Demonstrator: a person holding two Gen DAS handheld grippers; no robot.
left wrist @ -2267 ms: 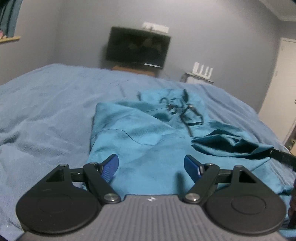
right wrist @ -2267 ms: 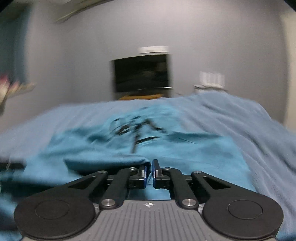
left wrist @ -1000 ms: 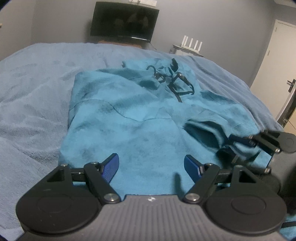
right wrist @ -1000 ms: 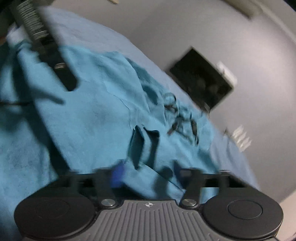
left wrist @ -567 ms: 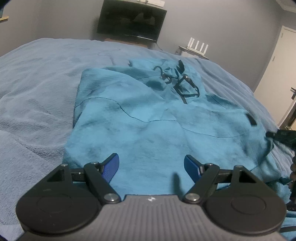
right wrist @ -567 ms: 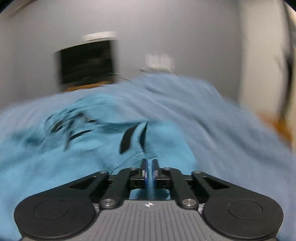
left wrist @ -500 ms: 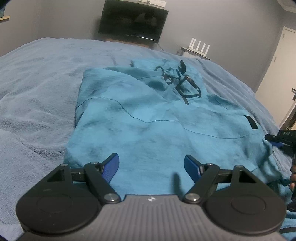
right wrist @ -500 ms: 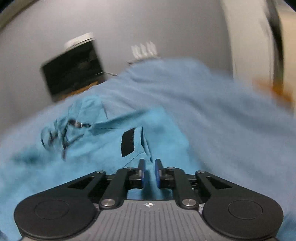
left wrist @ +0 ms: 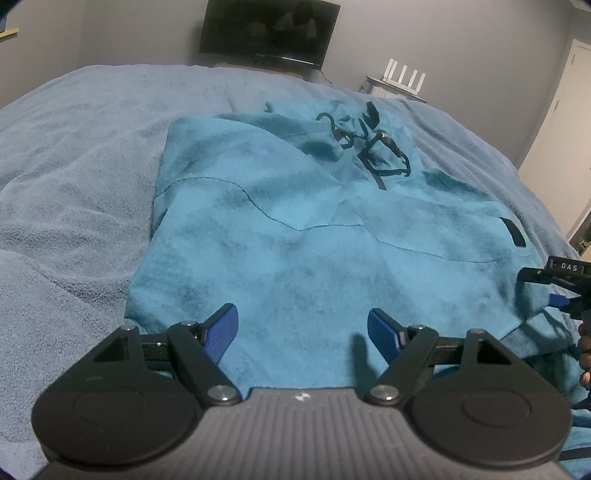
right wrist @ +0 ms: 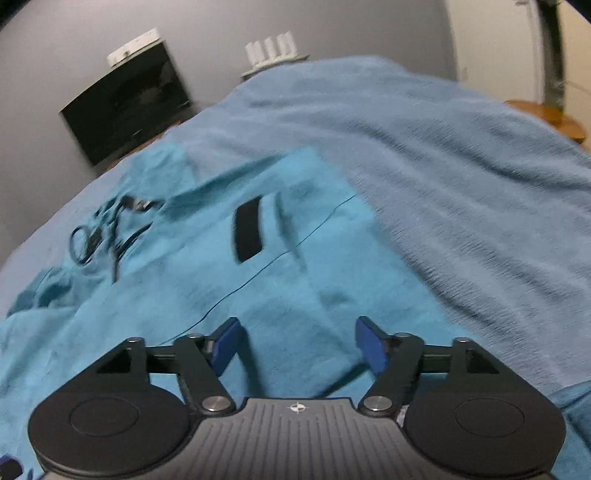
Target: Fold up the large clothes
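Two views are showing the same teal hoodie (left wrist: 295,236) lying spread on the blue blanket (left wrist: 74,166) of a bed, its hood and black drawstrings (left wrist: 373,147) toward the far end. The left wrist view is taking in nearly the whole garment, along with a dark television (left wrist: 267,31) on the far wall, a white router (left wrist: 404,79) and a pale door (left wrist: 557,110); it is also catching the right gripper (left wrist: 561,291) at the garment's right edge, with a fingertip of the person's hand (left wrist: 584,354) beside it. The right wrist view is looking only at that right side, tilted and slightly blurred, where a black patch (right wrist: 248,233) is sitting on the cloth and a wooden table (right wrist: 554,118) is showing past the bed. The left gripper (left wrist: 303,332) is hovering over the hem with its jaws standing wide and nothing between the pads. The right gripper (right wrist: 297,345) is standing with its jaws apart over the cloth; they have just been opening, and no fabric is pinched between them. A second ago that gripper was lying across the middle of the hoodie with a sleeve bunched at its tips; that side is now lying spread out toward the right, and the left gripper is keeping its place.
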